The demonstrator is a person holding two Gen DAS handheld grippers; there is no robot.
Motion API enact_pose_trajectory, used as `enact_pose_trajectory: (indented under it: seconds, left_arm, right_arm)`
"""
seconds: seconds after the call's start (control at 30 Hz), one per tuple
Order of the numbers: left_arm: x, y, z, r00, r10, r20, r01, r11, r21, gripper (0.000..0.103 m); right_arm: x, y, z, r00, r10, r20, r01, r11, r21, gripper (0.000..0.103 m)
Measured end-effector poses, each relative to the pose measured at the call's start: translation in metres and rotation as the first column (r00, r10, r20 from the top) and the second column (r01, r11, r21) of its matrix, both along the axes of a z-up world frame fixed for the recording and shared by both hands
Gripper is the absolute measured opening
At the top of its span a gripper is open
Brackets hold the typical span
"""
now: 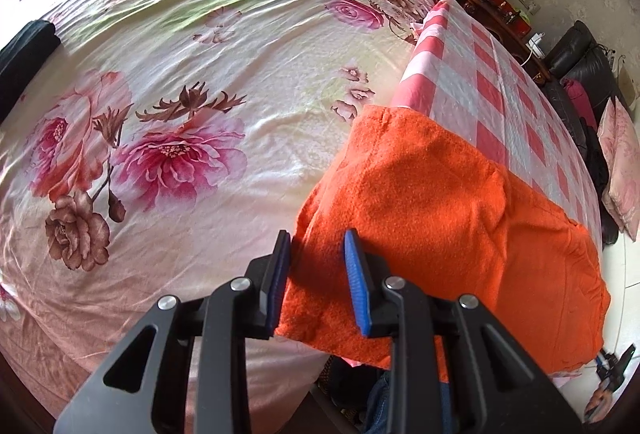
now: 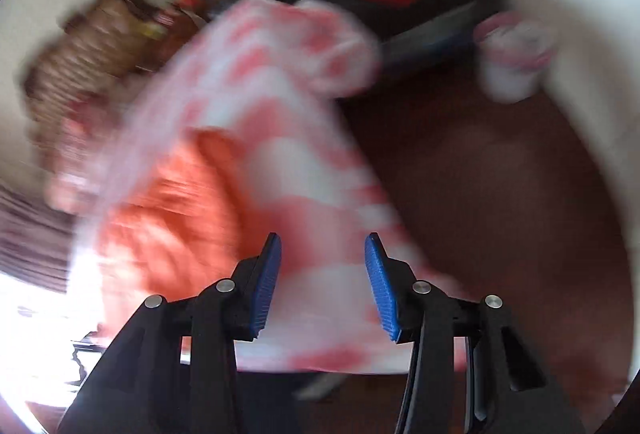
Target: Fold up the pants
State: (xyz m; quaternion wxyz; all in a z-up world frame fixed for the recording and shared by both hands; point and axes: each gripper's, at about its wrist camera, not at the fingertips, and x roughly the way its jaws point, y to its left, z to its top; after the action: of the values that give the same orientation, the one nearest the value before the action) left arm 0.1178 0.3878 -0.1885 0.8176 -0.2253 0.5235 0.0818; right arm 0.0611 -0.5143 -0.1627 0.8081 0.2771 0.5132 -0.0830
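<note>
Left-wrist view: the orange pants (image 1: pixel 448 218), of fuzzy cloth, lie on a pink-checked cloth (image 1: pixel 496 82) at the right edge of the floral bed (image 1: pixel 180 94), and the left gripper (image 1: pixel 318 274) is clamped on their near corner at a narrow gap. Right-wrist view, blurred: the pants (image 2: pixel 172 218) sit left, and the right gripper (image 2: pixel 322 274) stands partly parted over the checked cloth; whether it pinches anything cannot be told.

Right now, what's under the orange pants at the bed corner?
The orange pants lie on a pink-and-white checked cloth, which runs out from under them along the bed's edge. Left of them is the floral bedsheet. How far the cloth reaches beneath the pants is covered.
</note>
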Motion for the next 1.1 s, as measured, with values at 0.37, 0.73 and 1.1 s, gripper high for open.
enact_pose_trajectory:
  seconds: [0.37, 0.73, 1.1]
  left_arm:
    - [0.000, -0.002, 0.000, 1.000, 0.014, 0.007, -0.014, 1.000, -0.003, 0.028]
    - [0.001, -0.003, 0.000, 1.000, -0.001, 0.011, 0.000, 1.000, 0.004, 0.029]
    - [0.001, -0.004, -0.001, 1.000, 0.000, 0.010, -0.001, 1.000, 0.009, 0.029]
  right_arm:
    - [0.034, 0.066, -0.003, 0.974, 0.212, -0.077, -0.220, 0.967, -0.128, 0.045]
    - [0.048, 0.048, 0.010, 0.982, 0.181, 0.046, -0.183, 0.982, 0.036, 0.044]
    - [0.055, 0.059, 0.013, 0.978, 0.210, 0.007, -0.209, 0.976, -0.066, 0.045]
